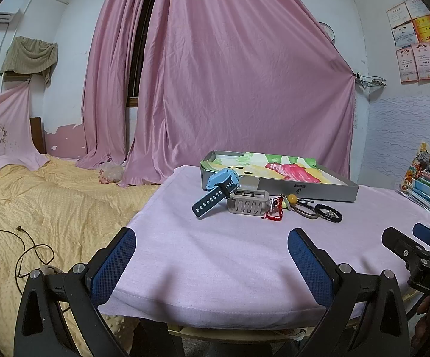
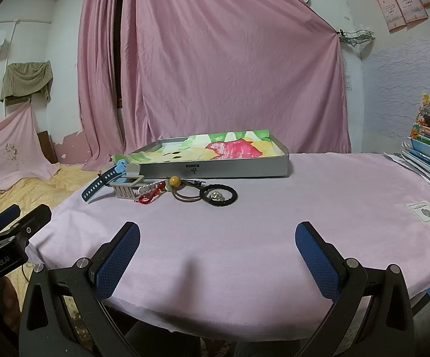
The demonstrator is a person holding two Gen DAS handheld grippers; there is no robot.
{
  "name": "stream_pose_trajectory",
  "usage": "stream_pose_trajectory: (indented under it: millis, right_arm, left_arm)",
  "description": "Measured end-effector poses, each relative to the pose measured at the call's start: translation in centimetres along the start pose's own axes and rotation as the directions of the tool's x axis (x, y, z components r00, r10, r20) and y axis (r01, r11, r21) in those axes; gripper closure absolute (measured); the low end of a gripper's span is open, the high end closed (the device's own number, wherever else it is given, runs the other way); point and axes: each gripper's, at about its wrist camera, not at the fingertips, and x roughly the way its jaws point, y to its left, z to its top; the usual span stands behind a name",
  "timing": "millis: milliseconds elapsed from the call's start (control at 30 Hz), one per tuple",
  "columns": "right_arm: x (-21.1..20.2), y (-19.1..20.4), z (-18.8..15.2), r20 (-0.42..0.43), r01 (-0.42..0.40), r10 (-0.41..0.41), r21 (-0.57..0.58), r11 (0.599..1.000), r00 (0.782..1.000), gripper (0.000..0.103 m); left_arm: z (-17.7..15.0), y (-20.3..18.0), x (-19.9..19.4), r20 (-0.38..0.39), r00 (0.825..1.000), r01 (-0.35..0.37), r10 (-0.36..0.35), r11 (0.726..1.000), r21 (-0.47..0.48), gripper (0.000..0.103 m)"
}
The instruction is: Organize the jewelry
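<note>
Left gripper (image 1: 212, 255) and right gripper (image 2: 218, 250): jaws wide, empty, above cloth (image 2: 244, 238). Jewelry (image 2: 185, 192) before tray (image 2: 215, 169).

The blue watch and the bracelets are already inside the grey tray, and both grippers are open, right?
Not quite. The blue watch and bracelets lie on the pink cloth in front of the grey tray, not inside; the right wrist view shows it. Both grippers are open.

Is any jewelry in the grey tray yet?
None visible. The grey tray shows only its colourful cloth lining; the blue watch and black bracelet lie on the tablecloth before it.
</note>
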Motion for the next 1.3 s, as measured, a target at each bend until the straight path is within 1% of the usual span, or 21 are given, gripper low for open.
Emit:
stream_pose_trajectory:
  millis: [1300]
  right_arm:
    - [0.14, 0.19, -0.21, 0.002, -0.005, 0.005, 0.001, 1.000, 1.000, 0.001]
  left_arm:
    - [-0.01, -0.02, 0.02, 0.000, 1.000, 0.002, -0.002, 1.000, -0.001, 0.001]
